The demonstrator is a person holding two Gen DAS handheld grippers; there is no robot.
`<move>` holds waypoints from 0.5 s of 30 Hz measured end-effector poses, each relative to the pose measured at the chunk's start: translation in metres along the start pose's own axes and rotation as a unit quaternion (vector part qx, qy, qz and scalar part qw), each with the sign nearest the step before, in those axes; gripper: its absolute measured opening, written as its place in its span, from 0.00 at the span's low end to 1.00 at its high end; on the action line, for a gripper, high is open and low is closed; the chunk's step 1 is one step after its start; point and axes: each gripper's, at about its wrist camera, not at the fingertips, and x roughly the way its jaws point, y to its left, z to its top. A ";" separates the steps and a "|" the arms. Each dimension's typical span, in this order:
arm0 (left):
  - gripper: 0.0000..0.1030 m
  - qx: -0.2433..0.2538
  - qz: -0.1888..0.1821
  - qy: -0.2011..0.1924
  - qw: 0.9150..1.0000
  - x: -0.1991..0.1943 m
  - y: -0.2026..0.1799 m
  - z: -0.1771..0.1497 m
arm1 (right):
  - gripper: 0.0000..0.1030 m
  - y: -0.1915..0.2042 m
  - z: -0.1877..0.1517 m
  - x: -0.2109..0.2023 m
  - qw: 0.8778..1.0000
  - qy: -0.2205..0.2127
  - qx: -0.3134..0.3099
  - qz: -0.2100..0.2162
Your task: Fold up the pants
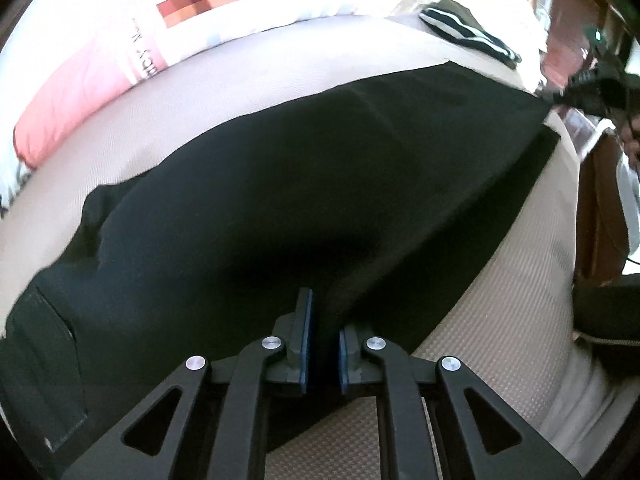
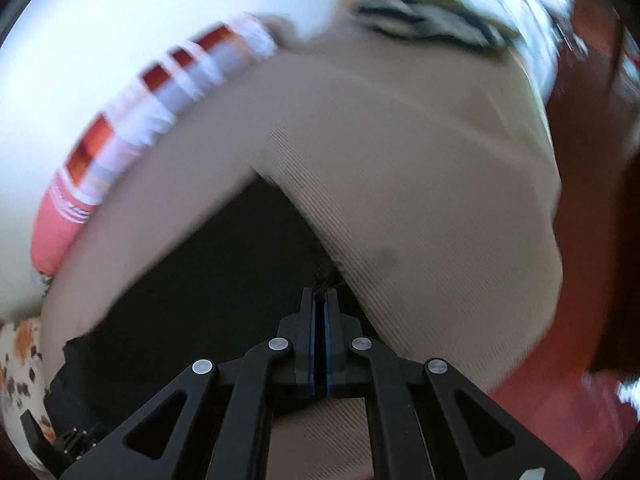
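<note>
Black pants (image 1: 280,184) lie spread across a beige textured bed surface (image 1: 500,320) in the left wrist view. My left gripper (image 1: 320,320) is shut on a lifted edge of the pants, the dark cloth running up between its blue pads. In the right wrist view the pants (image 2: 208,264) show as a dark triangle on the beige surface (image 2: 420,200). My right gripper (image 2: 320,300) is shut on a frayed corner of the pants at its fingertips. The right wrist view is blurred by motion.
A pink and white pillow with red squares (image 1: 120,52) lies along the far side of the bed and also shows in the right wrist view (image 2: 132,120). A striped dark and white garment (image 1: 468,28) lies at the far right. Brown furniture (image 1: 576,20) stands beyond the bed edge.
</note>
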 end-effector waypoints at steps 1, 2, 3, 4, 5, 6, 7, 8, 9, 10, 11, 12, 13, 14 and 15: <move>0.12 0.006 0.000 0.001 1.000 0.000 0.000 0.000 | 0.03 -0.008 -0.008 0.008 1.000 0.009 0.007 -0.007; 0.12 0.014 0.002 0.002 1.000 0.001 -0.002 0.001 | 0.03 -0.013 -0.014 0.014 1.000 0.016 0.015 -0.012; 0.12 0.019 0.004 0.002 1.000 -0.001 0.000 -0.001 | 0.02 -0.015 -0.018 0.018 0.999 0.020 0.021 -0.013; 0.12 0.022 0.004 0.002 1.000 -0.001 0.000 -0.001 | 0.02 -0.016 -0.020 0.018 1.000 0.014 0.022 -0.013; 0.12 0.028 0.005 0.002 1.000 -0.001 -0.001 -0.002 | 0.02 -0.015 -0.020 0.016 1.000 0.010 0.018 -0.015; 0.12 0.032 0.006 0.002 0.999 -0.002 -0.001 -0.002 | 0.02 -0.013 -0.019 0.013 1.000 0.006 0.015 -0.016; 0.12 0.036 0.005 0.004 0.999 -0.002 -0.001 -0.001 | 0.02 -0.012 -0.018 0.010 1.000 0.003 0.014 -0.015; 0.12 0.041 0.005 0.000 0.999 -0.005 -0.002 -0.002 | 0.02 -0.011 -0.017 0.005 1.000 -0.003 0.010 -0.013; 0.12 0.043 0.003 -0.006 0.999 -0.008 -0.002 -0.003 | 0.02 -0.010 -0.016 0.001 1.000 -0.007 0.006 -0.012; 0.12 0.043 -0.002 -0.009 0.999 -0.009 -0.004 -0.004 | 0.02 -0.009 -0.016 -0.001 1.000 -0.010 0.003 -0.014; 0.12 0.043 -0.009 -0.010 0.999 -0.010 -0.004 -0.005 | 0.02 -0.009 -0.016 -0.001 1.000 -0.011 0.000 -0.016; 0.12 0.043 -0.014 -0.010 0.999 -0.011 -0.005 -0.006 | 0.02 -0.009 -0.016 0.001 1.000 -0.010 -0.002 -0.018; 0.12 0.046 -0.016 -0.009 0.999 -0.011 -0.006 -0.009 | 0.02 -0.009 -0.017 0.004 1.000 -0.006 0.002 -0.021; 0.12 0.051 -0.013 -0.006 0.999 -0.009 -0.008 -0.010 | 0.02 -0.010 -0.018 0.008 1.000 -0.002 0.005 -0.025; 0.12 0.057 -0.010 -0.003 0.998 -0.007 -0.010 -0.012 | 0.02 -0.009 -0.020 0.012 1.000 0.003 0.003 -0.029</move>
